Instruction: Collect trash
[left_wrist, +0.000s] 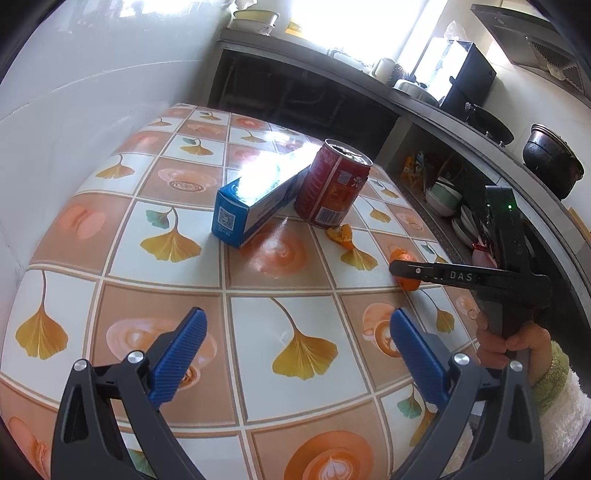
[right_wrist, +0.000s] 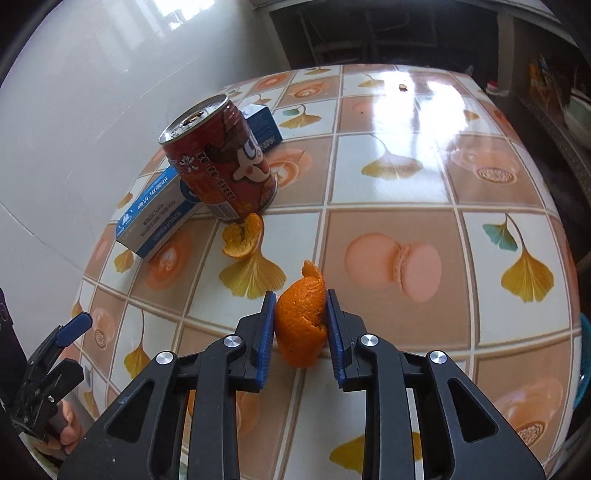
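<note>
My right gripper (right_wrist: 301, 300) is shut on a large curled piece of orange peel (right_wrist: 298, 325), which stands on the tiled table (right_wrist: 406, 177) with both blue pads pressing its sides. In the left wrist view the same peel (left_wrist: 406, 283) shows behind one of the right gripper's fingers (left_wrist: 443, 275). A smaller peel (right_wrist: 243, 238) lies just in front of a red drink can (right_wrist: 221, 166), which stands upright and opened. A blue and white carton (right_wrist: 155, 221) lies on its side against the can. My left gripper (left_wrist: 298, 315) hangs open over bare table, well short of the carton (left_wrist: 255, 206).
White wall runs along the table's left side. A dark counter (left_wrist: 369, 85) with bowls, pots and a shelf of dishes lies beyond the far and right edges. A blue rim (right_wrist: 585, 362) shows past the table's right edge. A hand (left_wrist: 517, 343) holds the right gripper's handle.
</note>
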